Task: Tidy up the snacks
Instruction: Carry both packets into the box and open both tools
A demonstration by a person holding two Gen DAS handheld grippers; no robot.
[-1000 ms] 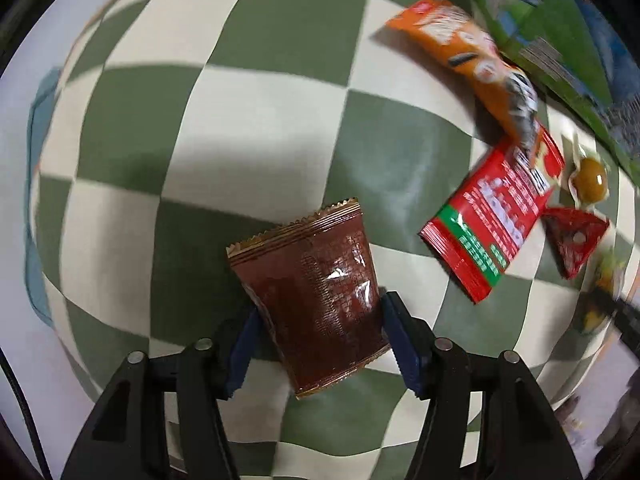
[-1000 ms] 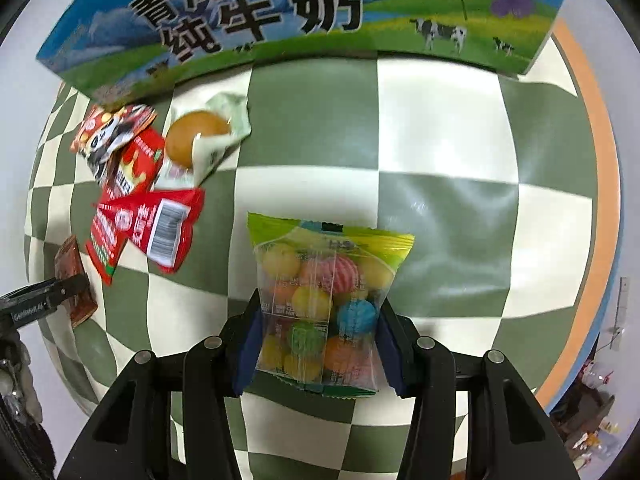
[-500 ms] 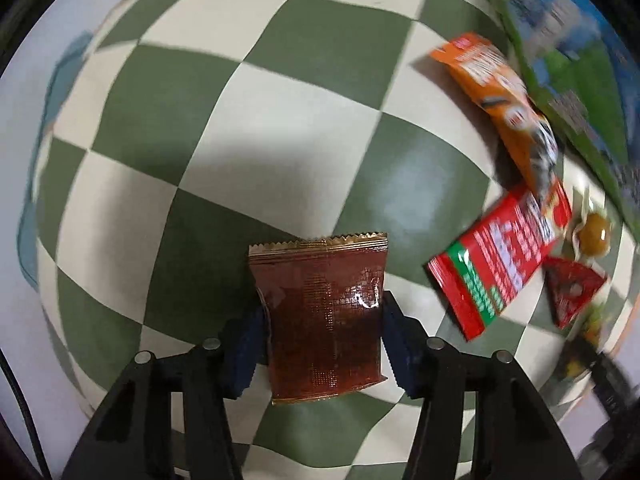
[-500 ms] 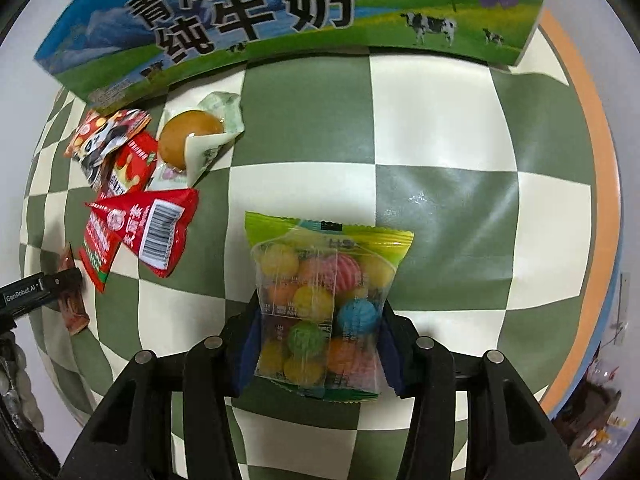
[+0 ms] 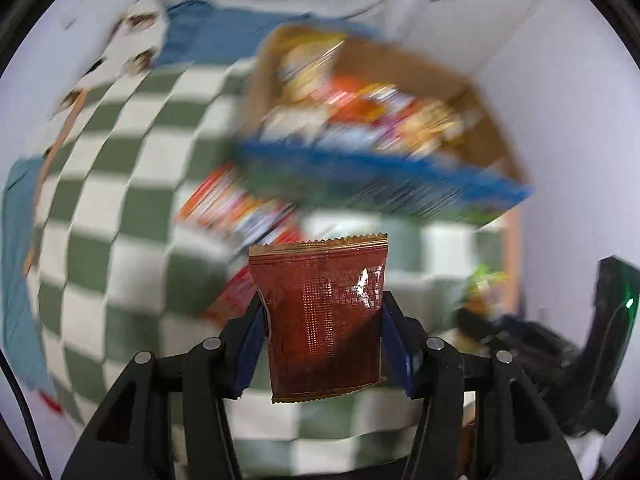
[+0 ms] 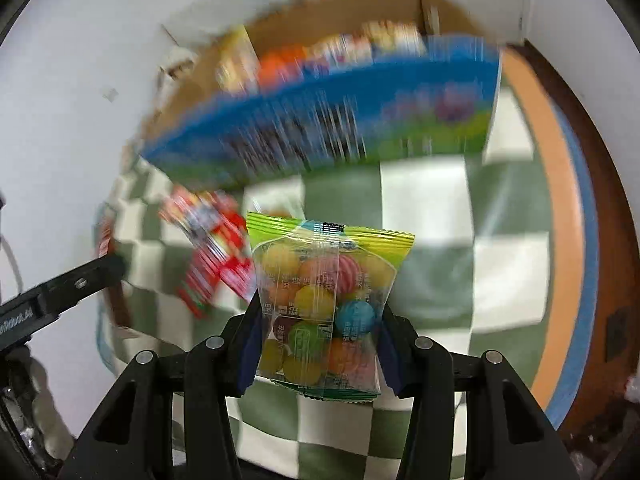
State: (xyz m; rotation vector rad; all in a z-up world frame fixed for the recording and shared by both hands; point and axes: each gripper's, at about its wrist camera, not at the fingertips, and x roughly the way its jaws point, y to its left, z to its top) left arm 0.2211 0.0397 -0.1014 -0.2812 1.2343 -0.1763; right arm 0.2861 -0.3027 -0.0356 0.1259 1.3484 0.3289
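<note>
Left wrist view: the left gripper (image 5: 323,344) is clamping a dark red snack packet (image 5: 322,316) between its blue pads (image 5: 250,354), jaws narrow and pressing on both side edges. The packet is standing upright, its serrated gold top edge uppermost, hanging clear above the green-and-white checked cloth (image 5: 120,208). Background is smearing heavily. Beyond the packet, a cardboard box (image 5: 400,92) with a blue printed front is sitting on the cloth, with blurred colourful wrappers showing inside it. Loose red and orange packets (image 5: 236,208) are lying on the cloth between the held packet and the box. The other gripper is showing as a dark shape at lower right.

Right wrist view: the right gripper (image 6: 318,344) is squeezing a clear bag of coloured candy balls (image 6: 324,300) with a green-yellow top seal, pads pressing on its sides, jaws narrow. The bag is hanging upright above the checked cloth (image 6: 508,276). The box (image 6: 332,120) is lying just ahead, blurred. Red wrappers (image 6: 212,256) are lying on the cloth left of the bag. The left gripper's black finger (image 6: 64,292) is reaching in from the left edge.
</note>
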